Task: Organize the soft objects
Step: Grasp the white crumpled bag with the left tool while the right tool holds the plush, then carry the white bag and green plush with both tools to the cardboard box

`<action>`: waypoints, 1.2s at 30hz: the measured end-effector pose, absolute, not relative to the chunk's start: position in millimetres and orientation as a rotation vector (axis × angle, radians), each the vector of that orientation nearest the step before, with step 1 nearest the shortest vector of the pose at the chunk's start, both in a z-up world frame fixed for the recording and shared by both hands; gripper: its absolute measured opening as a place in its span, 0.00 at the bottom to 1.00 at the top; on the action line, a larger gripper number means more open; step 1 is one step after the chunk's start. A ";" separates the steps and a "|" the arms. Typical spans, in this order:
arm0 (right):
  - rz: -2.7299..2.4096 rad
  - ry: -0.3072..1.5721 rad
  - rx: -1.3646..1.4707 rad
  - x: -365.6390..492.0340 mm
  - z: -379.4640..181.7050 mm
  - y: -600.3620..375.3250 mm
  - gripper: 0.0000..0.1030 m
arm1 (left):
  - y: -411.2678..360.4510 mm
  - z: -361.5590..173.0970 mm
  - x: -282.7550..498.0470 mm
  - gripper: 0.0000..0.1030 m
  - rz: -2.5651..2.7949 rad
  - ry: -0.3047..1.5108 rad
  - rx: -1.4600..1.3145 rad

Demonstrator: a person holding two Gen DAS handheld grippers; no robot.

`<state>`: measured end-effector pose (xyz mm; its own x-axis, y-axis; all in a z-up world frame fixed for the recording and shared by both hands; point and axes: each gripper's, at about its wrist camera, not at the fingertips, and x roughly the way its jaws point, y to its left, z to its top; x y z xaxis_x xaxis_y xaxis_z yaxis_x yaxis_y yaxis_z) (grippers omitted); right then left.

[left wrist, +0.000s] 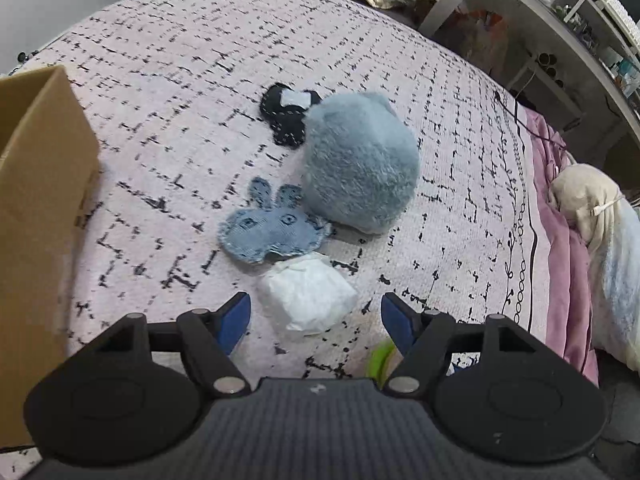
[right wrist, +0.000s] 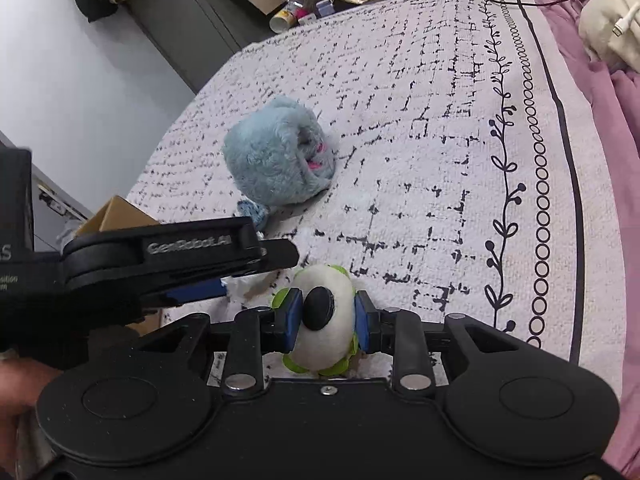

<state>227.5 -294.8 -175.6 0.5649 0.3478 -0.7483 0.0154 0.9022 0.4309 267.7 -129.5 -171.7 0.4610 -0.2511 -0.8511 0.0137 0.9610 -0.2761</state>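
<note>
My left gripper (left wrist: 315,322) is open above the bedspread, its blue pads on either side of a white soft packet (left wrist: 307,295). Beyond the packet lie a flat denim bunny (left wrist: 272,230), a fluffy blue-grey plush (left wrist: 360,164) and a black stitched soft toy (left wrist: 286,114). My right gripper (right wrist: 325,320) is shut on a white and green plush with a black round eye (right wrist: 326,314). A sliver of the green plush shows in the left wrist view (left wrist: 380,358). The blue-grey plush (right wrist: 280,152) lies further off in the right wrist view, and the left gripper's arm (right wrist: 180,256) crosses its left side.
A cardboard box (left wrist: 40,184) stands at the left edge of the bed. A pink blanket (left wrist: 568,264) and a cream bag (left wrist: 588,200) lie at the right. Shelves and clutter (left wrist: 560,20) stand beyond the bed. A grey cabinet (right wrist: 192,20) is behind.
</note>
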 end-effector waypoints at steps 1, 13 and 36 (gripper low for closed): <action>0.200 0.967 0.404 228.4 -177.3 -292.6 0.30 | -131.4 -173.7 268.1 0.68 -0.158 1.085 -0.232; 0.233 0.973 0.290 229.5 -182.2 -265.5 0.39 | -130.7 -167.0 262.9 0.48 -0.129 1.034 -0.196; 0.232 0.792 0.377 195.6 -112.1 -264.8 0.36 | -78.9 -98.5 210.6 0.48 -0.108 0.959 -0.228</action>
<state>195.6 -264.8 -112.1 0.6824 0.3404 -0.6469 -0.0619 0.9087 0.4128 210.6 -78.9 -98.5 0.5715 -0.1917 -0.7979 -0.0092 0.9708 -0.2397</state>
